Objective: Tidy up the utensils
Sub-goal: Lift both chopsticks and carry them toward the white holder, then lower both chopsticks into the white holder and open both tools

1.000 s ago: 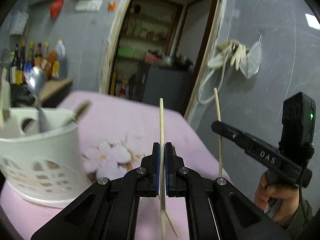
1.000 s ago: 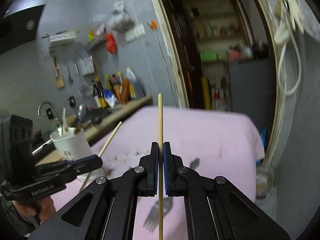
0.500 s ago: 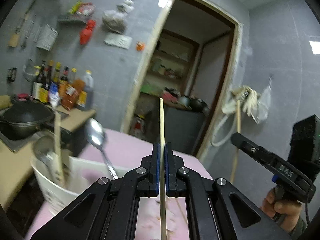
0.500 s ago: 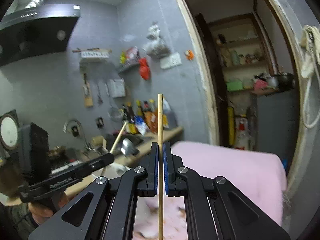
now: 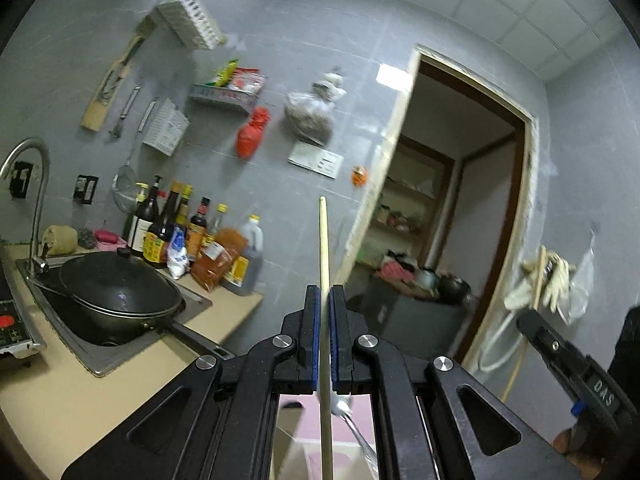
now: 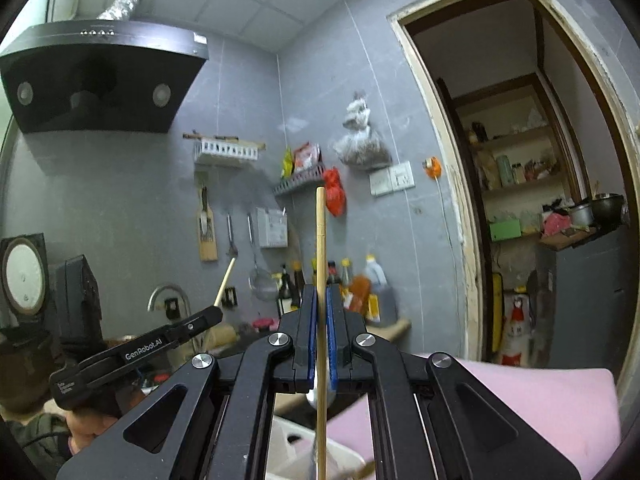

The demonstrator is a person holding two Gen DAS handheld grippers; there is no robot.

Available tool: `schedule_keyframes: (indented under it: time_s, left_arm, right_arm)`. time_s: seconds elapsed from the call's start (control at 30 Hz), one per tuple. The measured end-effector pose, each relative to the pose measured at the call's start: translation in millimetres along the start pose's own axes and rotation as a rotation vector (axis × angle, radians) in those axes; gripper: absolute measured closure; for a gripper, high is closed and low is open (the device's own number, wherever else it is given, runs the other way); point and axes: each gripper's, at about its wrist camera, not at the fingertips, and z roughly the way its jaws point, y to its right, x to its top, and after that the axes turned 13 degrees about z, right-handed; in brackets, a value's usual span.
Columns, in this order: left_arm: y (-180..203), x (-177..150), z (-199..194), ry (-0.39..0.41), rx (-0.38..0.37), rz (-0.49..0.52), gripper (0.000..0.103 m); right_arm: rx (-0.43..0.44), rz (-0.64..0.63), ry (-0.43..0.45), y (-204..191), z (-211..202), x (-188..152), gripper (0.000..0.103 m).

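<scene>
My left gripper [image 5: 324,294] is shut on a wooden chopstick [image 5: 323,248] that stands upright between its blue pads. My right gripper [image 6: 318,292] is shut on a second upright chopstick [image 6: 320,236]. Both grippers are raised and tilted up toward the kitchen wall. Below the left gripper a metal spoon [image 5: 352,424] sticks up from the white utensil holder [image 5: 340,462]. The holder [image 6: 296,444] and a spoon bowl [image 6: 316,396] also show under the right gripper. The right gripper appears at the right edge of the left wrist view [image 5: 532,320], and the left gripper in the right wrist view [image 6: 212,314].
A counter [image 5: 80,392] with a sink, a black wok [image 5: 116,284] and several sauce bottles [image 5: 192,236] lies to the left. The pink tablecloth [image 6: 540,400] is below. A doorway [image 6: 532,200] opens to the right. A range hood [image 6: 92,80] hangs up left.
Both grippers have risen and tilted upward with their chopsticks. The table and utensil holder dropped from the middle of the views to the bottom edge.
</scene>
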Motion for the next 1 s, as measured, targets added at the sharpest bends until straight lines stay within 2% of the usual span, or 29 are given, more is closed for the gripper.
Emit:
schedule_keyframes:
  time_s: [0.23,0.4,0.73,1.0]
  left_arm:
    - [-27.0,-18.6,12.2,0.032,0.056,-0.075,0.101]
    - [-20.3,-26.1,16.6,0.035,0.068,-0.067,0.101]
    - [-7.0,-42.9,18.0,0.049,0.095,-0.007,0.101]
    - [-3.2,-53.1,17.0,0.042,0.090,0.001,0.101]
  right_arm:
    - [-0.002,0.033,0.017,13.7,15.0,-23.7,0.100]
    - [0.014,0.068,0.011,19.0,23.8,-31.3,0.100]
    - [0.027,0.044,-0.041,14.2,37.0,-46.3,0.100]
    - [0.055,0.040,-0.026,11.1,34.0,-47.5,0.100]
